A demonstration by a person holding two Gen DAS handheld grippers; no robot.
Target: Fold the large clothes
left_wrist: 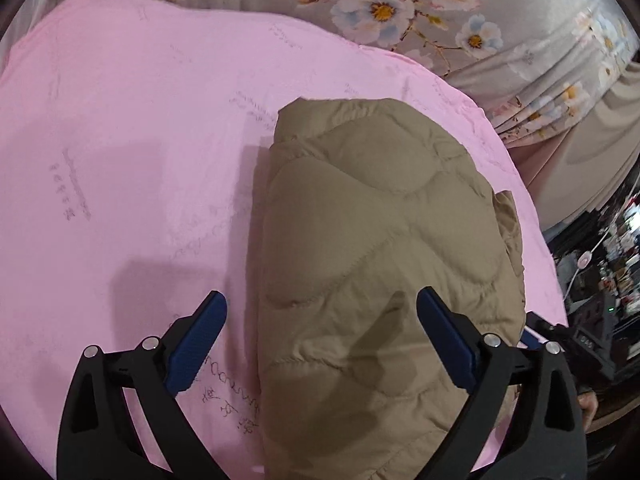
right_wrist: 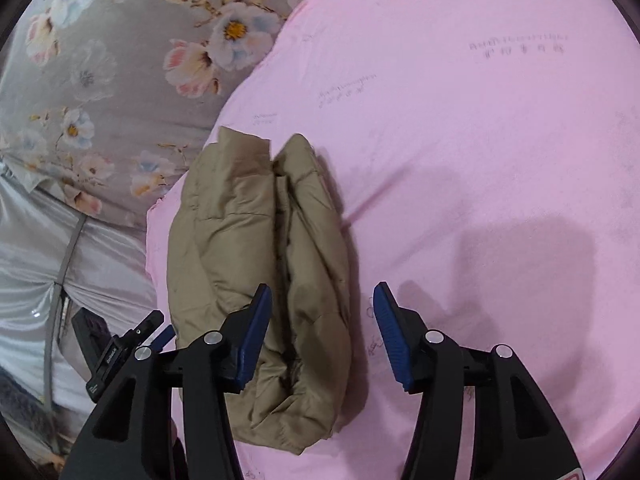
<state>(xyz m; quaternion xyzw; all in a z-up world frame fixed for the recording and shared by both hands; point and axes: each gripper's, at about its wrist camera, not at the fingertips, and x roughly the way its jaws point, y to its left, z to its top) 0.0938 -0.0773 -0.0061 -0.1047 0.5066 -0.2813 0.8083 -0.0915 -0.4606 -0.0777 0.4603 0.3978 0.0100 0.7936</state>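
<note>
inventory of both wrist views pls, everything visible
jacket: 1, tan quilted, folded into a bundle on the pink sheet
pink sheet: 1, pink with faint writing, spread under the jacket
floral fabric: 1, grey with flowers, beyond the sheet's edge
clutter: several dark items, right edge of left view, too blurred to name
left gripper: 1, black with blue pads, open, above jacket's edge
right gripper: 1, same, open, above jacket's edge

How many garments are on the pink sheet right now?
1: a folded tan quilted jacket lying on the pink sheet near its edge beside the floral bedding. Anything beneath it stays hidden.
</note>
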